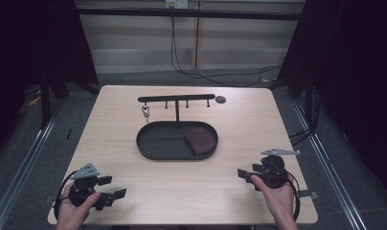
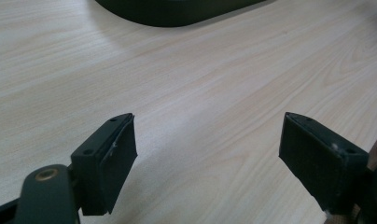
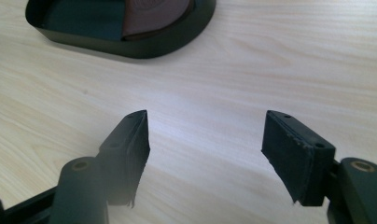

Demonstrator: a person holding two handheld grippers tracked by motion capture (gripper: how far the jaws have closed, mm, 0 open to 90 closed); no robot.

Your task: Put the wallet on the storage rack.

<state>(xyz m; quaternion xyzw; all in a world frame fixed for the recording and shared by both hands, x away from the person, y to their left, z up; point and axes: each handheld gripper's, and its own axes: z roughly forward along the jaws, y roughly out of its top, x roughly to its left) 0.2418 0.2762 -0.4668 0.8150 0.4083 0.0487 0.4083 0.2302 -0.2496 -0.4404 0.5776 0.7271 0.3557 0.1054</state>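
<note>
- Nearest the high camera, both hands sit at the table's (image 1: 134,191) near edge: the left gripper (image 1: 108,189) at the near left corner, the right gripper (image 1: 244,176) near the right edge.
- Left gripper (image 2: 207,149): jaws spread wide, bare wood between them, nothing held.
- Right gripper (image 3: 205,154): jaws likewise wide apart and empty, pointing toward the tray.
- Black oval tray (image 1: 148,143) lies mid-table, well apart from both grippers; in the right gripper view its rim (image 3: 144,46) is ahead and to the left.
- Inside the tray, a brown pouch (image 1: 200,139) fills the right end; the left part is bare.
- Behind the tray rises a hook rack (image 1: 176,98), a small keyring (image 1: 145,112) hanging from its left hook; a dark round disc (image 1: 221,99) lies by its right end.
- Open tabletop runs between the grippers and the tray, and along both sides.
</note>
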